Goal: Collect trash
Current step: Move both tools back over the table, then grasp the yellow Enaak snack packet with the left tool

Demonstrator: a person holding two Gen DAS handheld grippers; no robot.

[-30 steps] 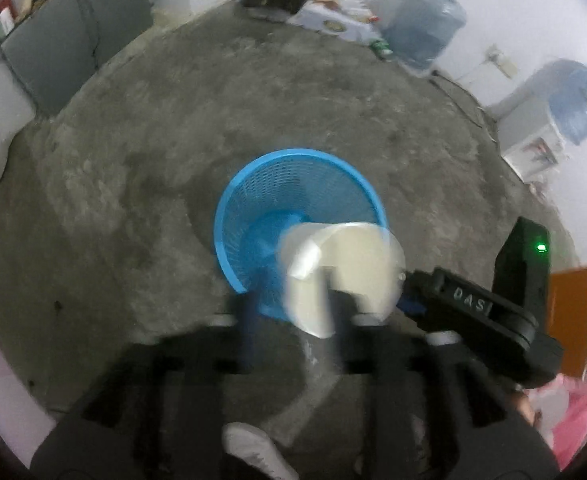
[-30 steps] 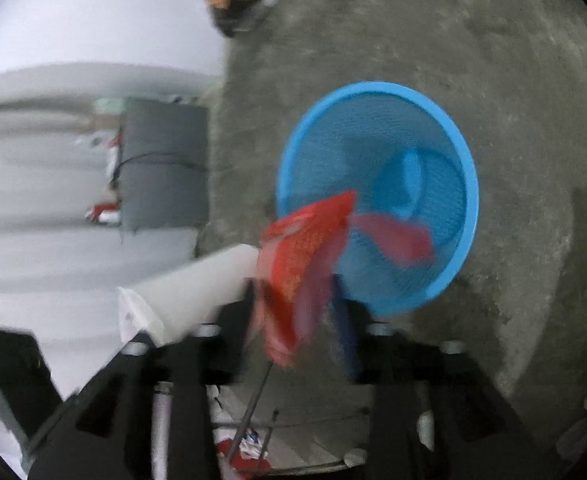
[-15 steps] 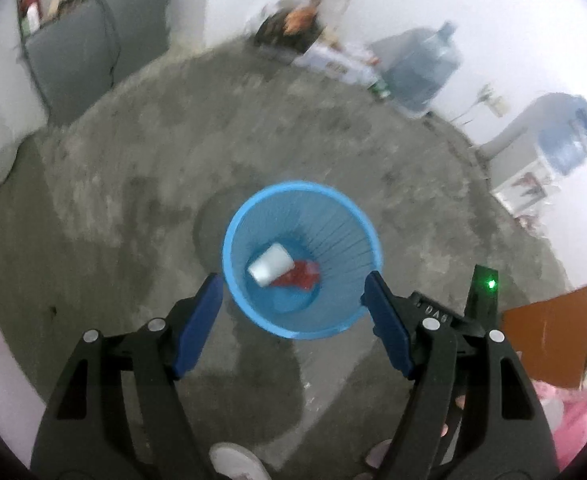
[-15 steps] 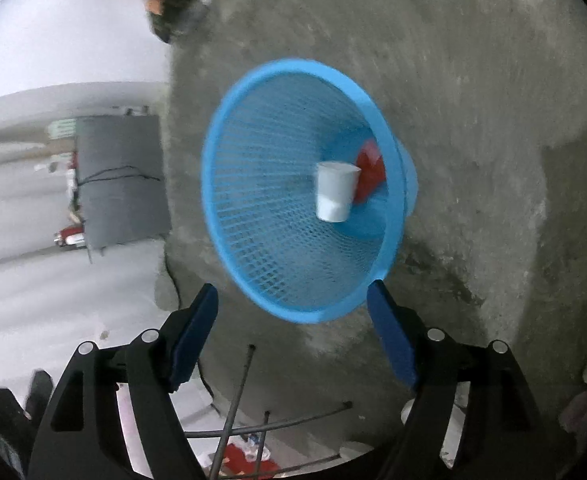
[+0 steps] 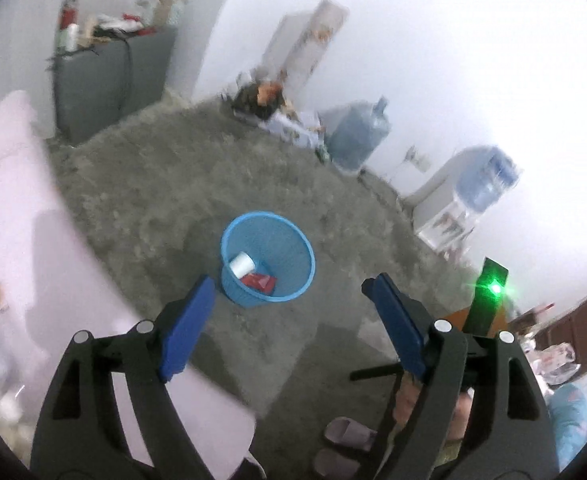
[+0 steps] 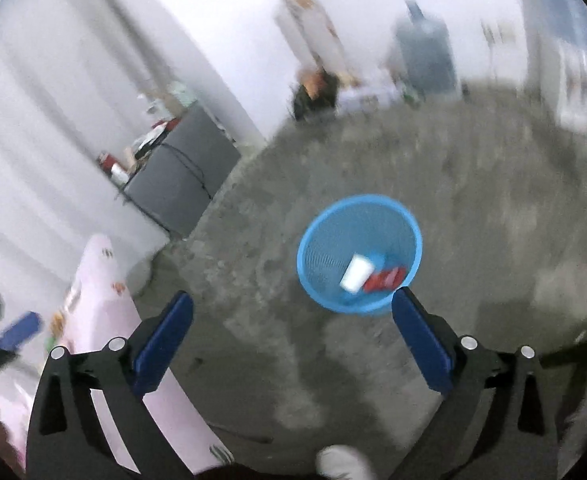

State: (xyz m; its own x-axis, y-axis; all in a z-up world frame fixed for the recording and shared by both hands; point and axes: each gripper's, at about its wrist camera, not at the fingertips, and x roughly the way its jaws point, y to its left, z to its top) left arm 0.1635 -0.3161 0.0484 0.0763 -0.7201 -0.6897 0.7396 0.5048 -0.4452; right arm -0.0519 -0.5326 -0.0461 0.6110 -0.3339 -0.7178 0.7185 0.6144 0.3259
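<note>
I see a rough grey concrete floor [image 5: 197,184], stained and patchy, bounded by white walls. The blue mesh basket [image 5: 267,258] stands upright on it, near centre in the left wrist view, at about one o'clock in the right wrist view. A white paper cup [image 5: 241,265] and a red wrapper [image 5: 258,281] lie on its bottom, touching.

My left gripper [image 5: 287,294] has just been opening its jaws; they stand wide apart with nothing between them. My right gripper [image 6: 291,310] has likewise just been opening, spread fully, empty.

A pink cloth-covered table [image 5: 9,216] sits at nine o'clock. A grey cabinet [image 5: 105,80] with clutter on top stands at eleven o'clock, a water jug [image 5: 357,140] at one o'clock, a dispenser [image 5: 469,188] at two o'clock. The right view is blurred.
</note>
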